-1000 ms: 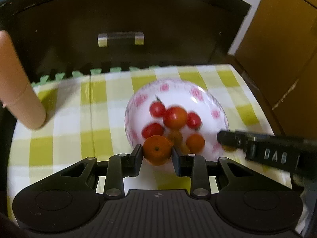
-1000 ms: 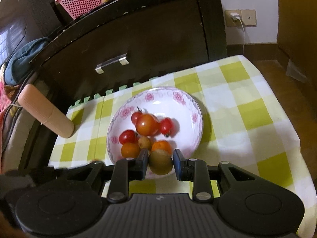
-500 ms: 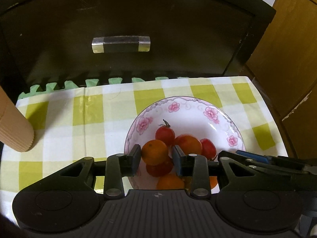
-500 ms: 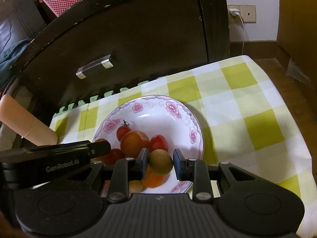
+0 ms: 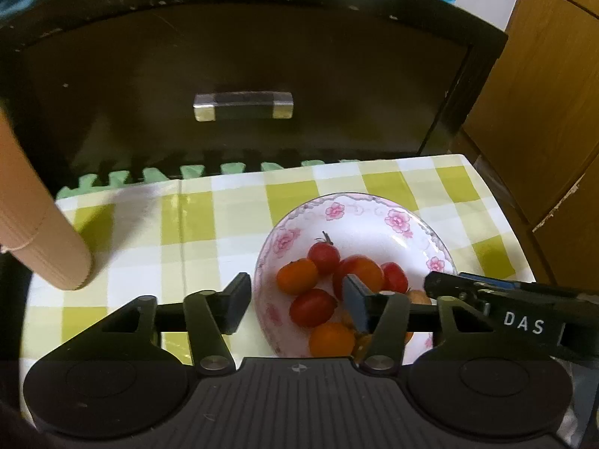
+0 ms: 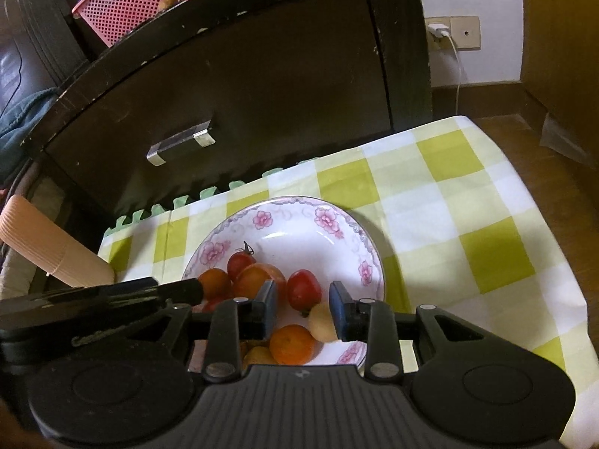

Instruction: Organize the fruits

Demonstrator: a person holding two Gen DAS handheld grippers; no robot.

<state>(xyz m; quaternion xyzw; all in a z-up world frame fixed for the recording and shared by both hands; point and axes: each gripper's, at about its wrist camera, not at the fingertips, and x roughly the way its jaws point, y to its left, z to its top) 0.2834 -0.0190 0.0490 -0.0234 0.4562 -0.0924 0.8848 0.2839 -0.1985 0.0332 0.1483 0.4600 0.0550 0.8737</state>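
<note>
Clearly both claws sit low over the flowered bowl (image 5: 374,202), which stands on the checked cloth (image 5: 209,224) of the tabletop just ahead of them.

The left claw (image 5: 295,295) is released. Its jaws have just been opening and now stand wide, with nothing pinched between them. The small orange fruit (image 5: 297,275) lies free in the bowl just beyond its tips, touching a red cherry tomato (image 5: 324,258).

The right claw (image 6: 301,308) has its jaws a little apart. A pale yellowish fruit (image 6: 321,323) sits against the right-hand pad, but there is a clear gap to the left-hand pad. I judge it let go rather than gripped.

These fruits look small, light and round, with smooth, taut skins. They are likely to roll on the glazed slope and to squirt out of a hard pinch. The tomatoes should be soft enough to split. A sound hold would be across the widest middle, pads square to each other, closing only until the skin gives slightly and staying clear of any stalk. The bowl looks like glazed ceramic, hard and breakable, so metal tips should stay off its rim.
</note>
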